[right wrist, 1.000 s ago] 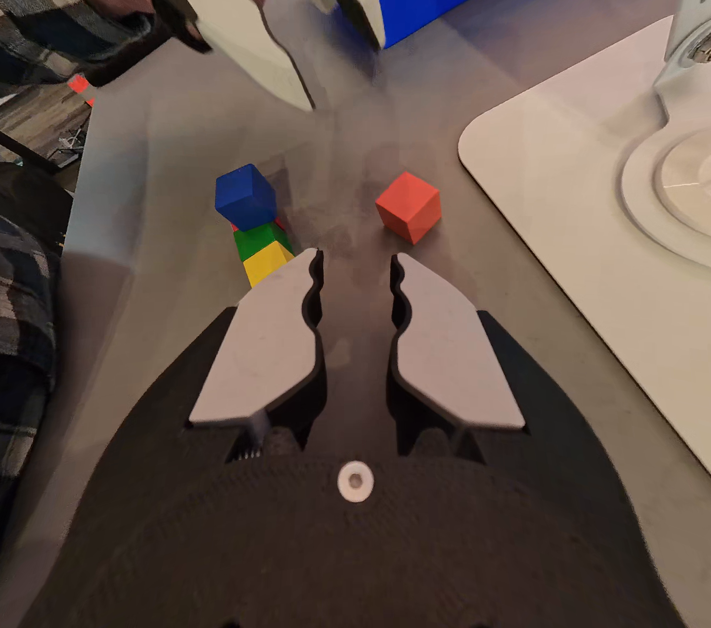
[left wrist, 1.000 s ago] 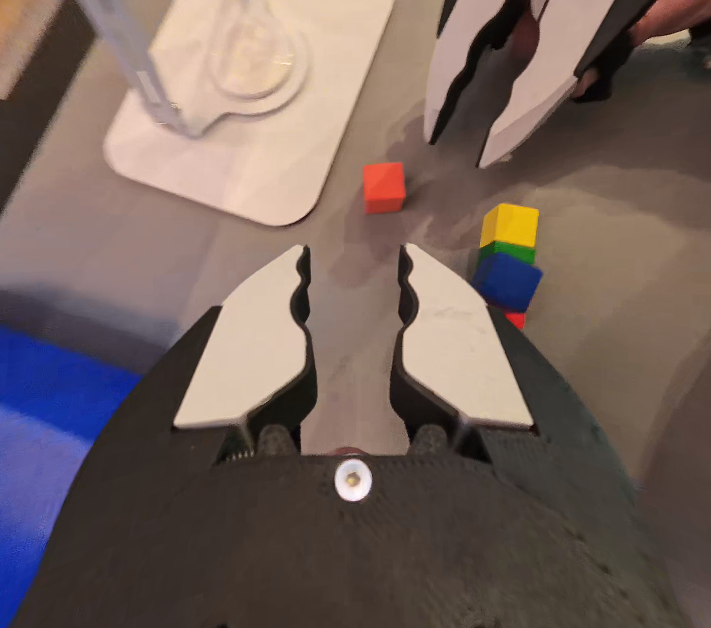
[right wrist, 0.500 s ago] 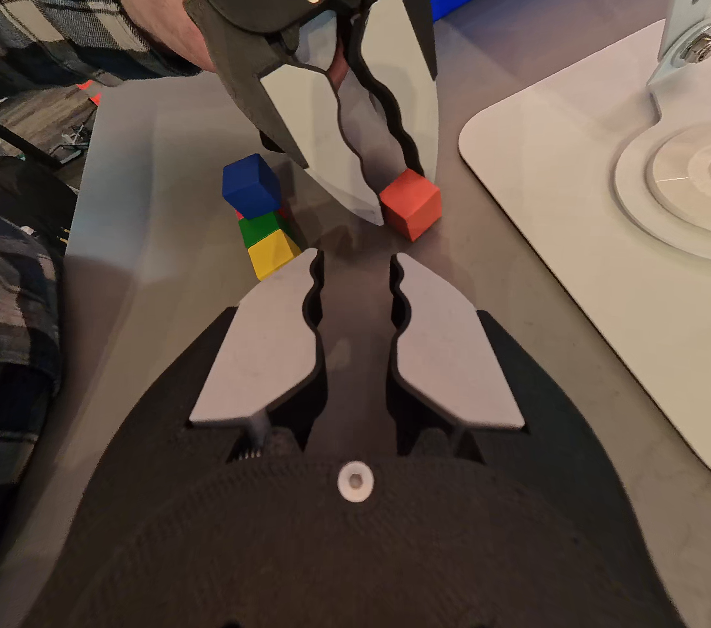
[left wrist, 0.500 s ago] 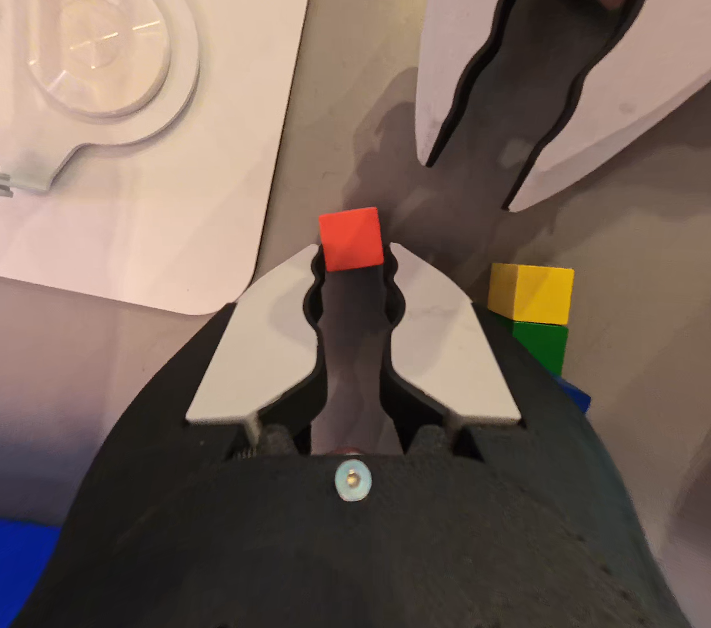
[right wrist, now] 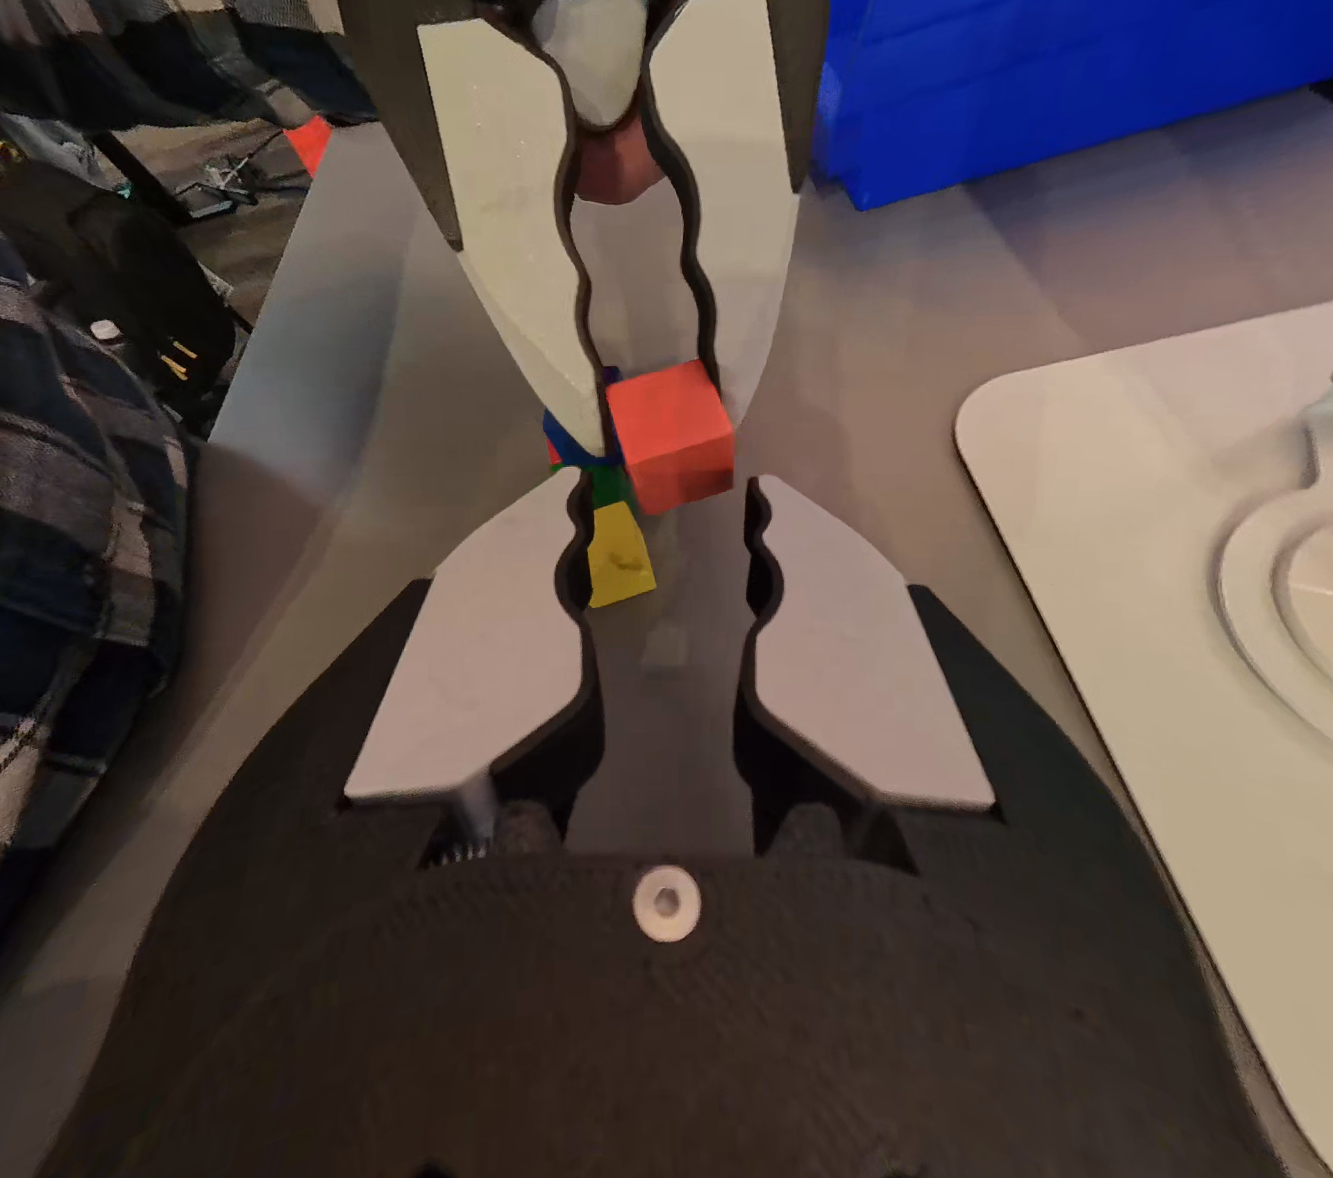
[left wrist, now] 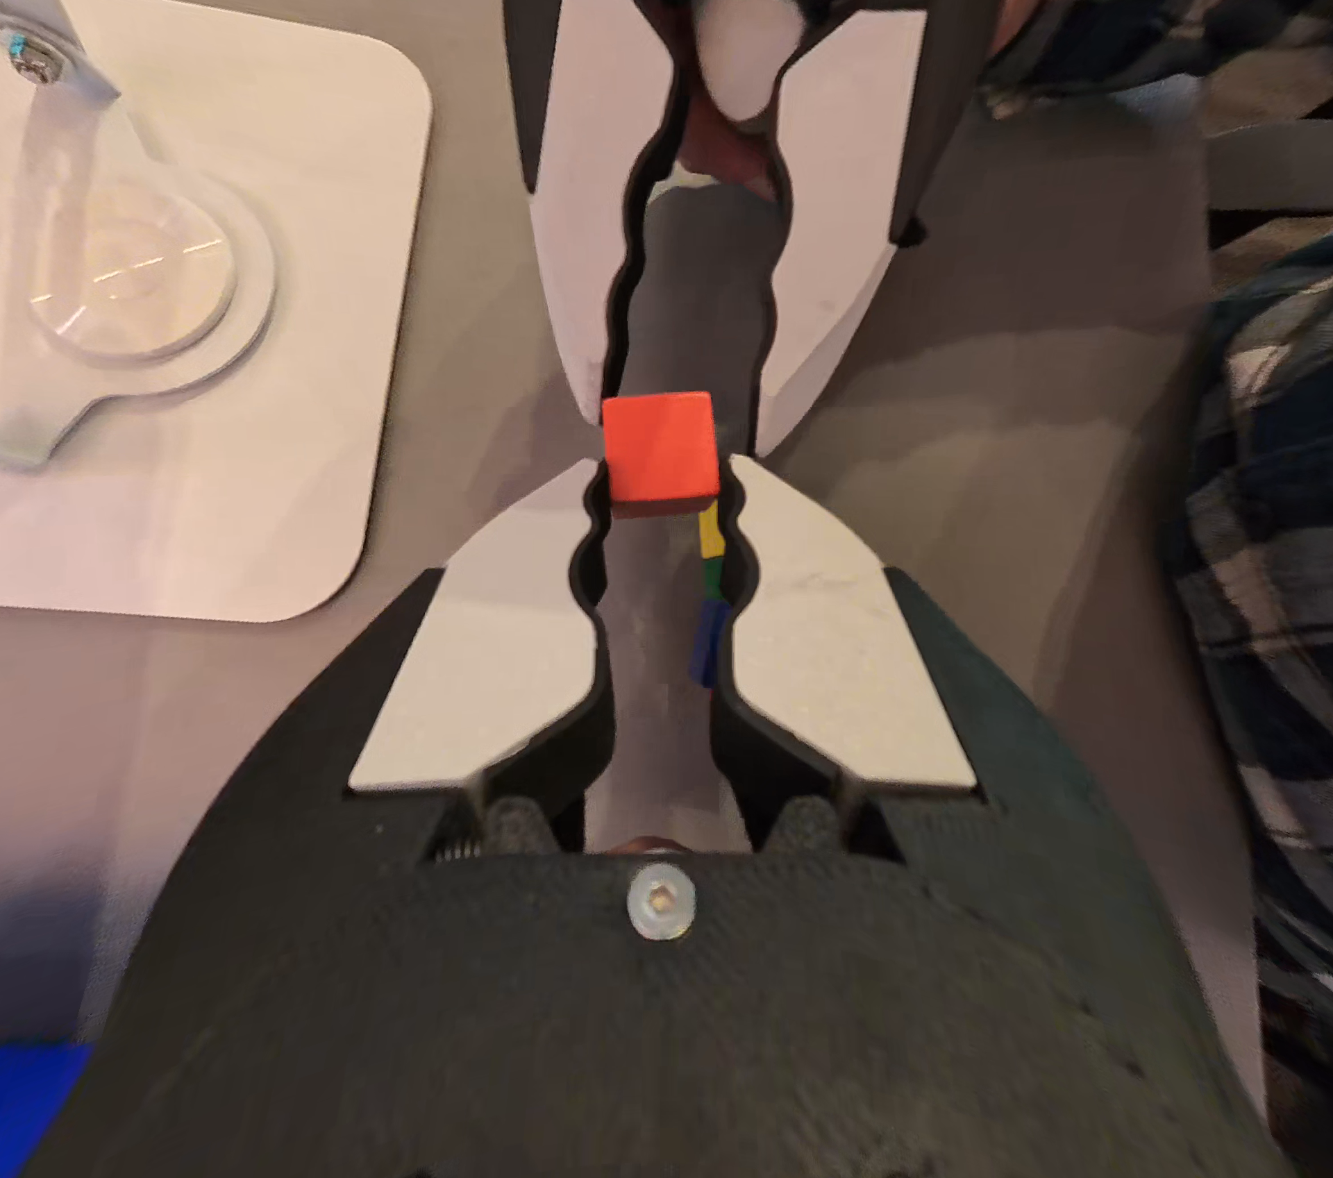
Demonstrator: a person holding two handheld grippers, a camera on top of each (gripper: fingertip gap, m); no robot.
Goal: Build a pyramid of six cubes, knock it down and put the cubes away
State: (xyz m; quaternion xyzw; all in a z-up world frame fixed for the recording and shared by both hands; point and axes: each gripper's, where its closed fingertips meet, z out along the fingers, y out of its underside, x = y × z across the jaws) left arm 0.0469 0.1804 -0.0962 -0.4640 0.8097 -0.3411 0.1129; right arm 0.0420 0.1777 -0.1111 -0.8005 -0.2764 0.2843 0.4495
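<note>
My left gripper (left wrist: 663, 469) is shut on a red cube (left wrist: 660, 454), with both pads against its sides, and holds it above the grey table (left wrist: 974, 530). The right wrist view shows the same grasp from the front, with the red cube (right wrist: 671, 433) between the left gripper's fingertips (right wrist: 660, 415). Below it on the table, a yellow cube (right wrist: 620, 559), a green cube (right wrist: 609, 487) and a blue cube (right wrist: 559, 433) stand in a close row. My right gripper (right wrist: 667, 487) is open and empty, facing the left one tip to tip.
A white base plate with a stand (left wrist: 216, 206) lies on the table, and it also shows in the right wrist view (right wrist: 1154, 566). A blue bin (right wrist: 1082, 25) stands behind. A plaid sleeve (left wrist: 1262, 494) is at the table's edge (right wrist: 238, 408).
My left gripper came down on the red cube, closed on it and lifted it over toward the row of cubes. My right gripper stayed open and now faces it closely.
</note>
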